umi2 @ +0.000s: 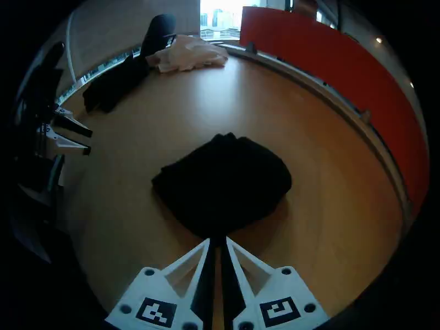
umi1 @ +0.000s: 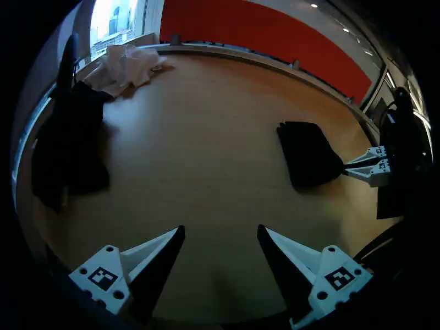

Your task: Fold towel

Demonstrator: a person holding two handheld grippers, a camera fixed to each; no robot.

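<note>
A folded black towel [umi2: 225, 181] lies on the wooden table [umi2: 330, 181]; in the left gripper view the towel [umi1: 305, 151] sits to the right of centre. My right gripper [umi2: 218, 242] is shut, its tips pinching the towel's near edge. From the left gripper view, the right gripper [umi1: 346, 166] meets the towel's right corner. My left gripper [umi1: 221, 231] is open over bare tabletop with nothing between its fingers, well apart from the towel. In the right gripper view the left gripper [umi2: 88, 142] appears at the far left edge of the table.
A heap of pale cloth [umi1: 127, 65] lies at the table's far end by the window. Dark clothing [umi1: 71, 143] is draped at the table's edge beside it. A red wall panel [umi1: 264, 33] runs behind the curved far edge.
</note>
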